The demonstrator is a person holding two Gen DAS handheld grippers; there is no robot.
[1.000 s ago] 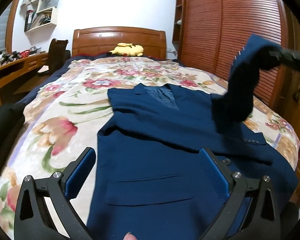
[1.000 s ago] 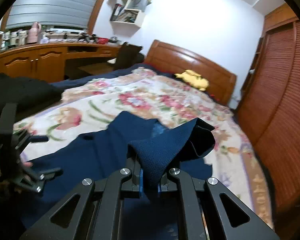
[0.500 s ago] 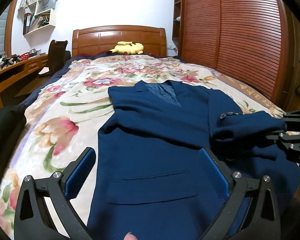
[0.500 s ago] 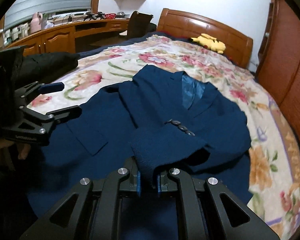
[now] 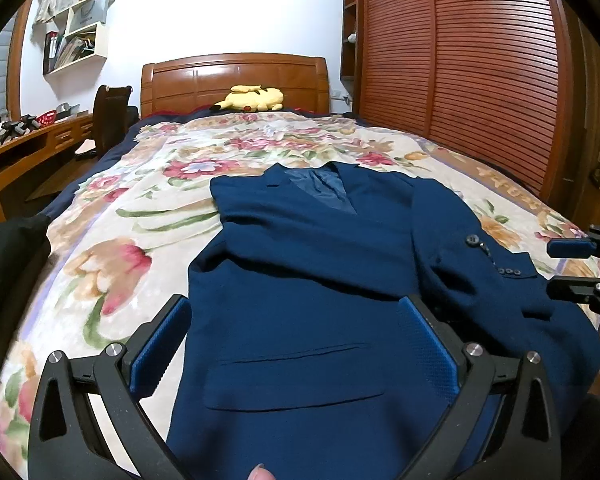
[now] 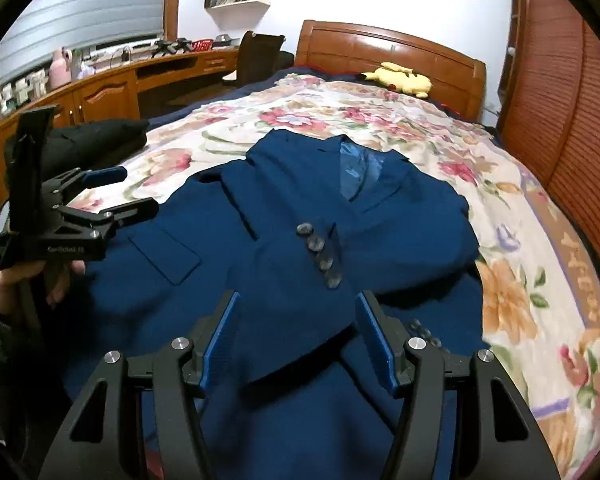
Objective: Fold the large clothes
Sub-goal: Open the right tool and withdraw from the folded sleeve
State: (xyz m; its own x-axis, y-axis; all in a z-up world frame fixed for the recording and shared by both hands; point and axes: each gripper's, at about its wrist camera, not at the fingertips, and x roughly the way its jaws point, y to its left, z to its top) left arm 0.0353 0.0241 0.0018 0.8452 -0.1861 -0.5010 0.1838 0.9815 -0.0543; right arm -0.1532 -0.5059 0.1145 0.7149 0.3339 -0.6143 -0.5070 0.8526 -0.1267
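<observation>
A navy blue suit jacket [image 5: 300, 280] lies face up on the floral bedspread [image 5: 140, 208] of a wooden bed, collar toward the headboard [image 5: 234, 80] and hem toward the cameras. Its light blue lining [image 6: 356, 168] shows in the open V at the neck. One sleeve [image 6: 300, 292] is folded across the front of the jacket, its cuff with a row of dark buttons [image 6: 320, 252] resting on the chest panel. A flap pocket [image 5: 296, 376] sits flat on the near front panel.

The left gripper [image 5: 300, 356] hovers over the lower part of the jacket, its blue-padded fingers [image 5: 160, 352] spread wide apart with nothing between them; cloth lies beneath them, but contact cannot be told. In the right wrist view the same tool is seen from the side, held in the person's hand [image 6: 40, 276] above the jacket's edge.

The right gripper [image 6: 296, 344] is poised just over the folded sleeve, its fingers [image 6: 220, 340] parted on either side of the cuff end and not pinching it. In the left wrist view its two finger tips [image 5: 572, 268] show at the right edge, separated, beside the sleeve.

A yellow plush toy [image 5: 252, 99] lies against the headboard. A dark bundle of clothing [image 6: 96, 140] rests at the bed's left side. Louvred wooden wardrobe doors [image 5: 460, 60] stand along the right, and a wooden desk [image 6: 112, 88] with a chair [image 6: 260, 56] runs along the left wall, under wall shelves [image 5: 76, 40].
</observation>
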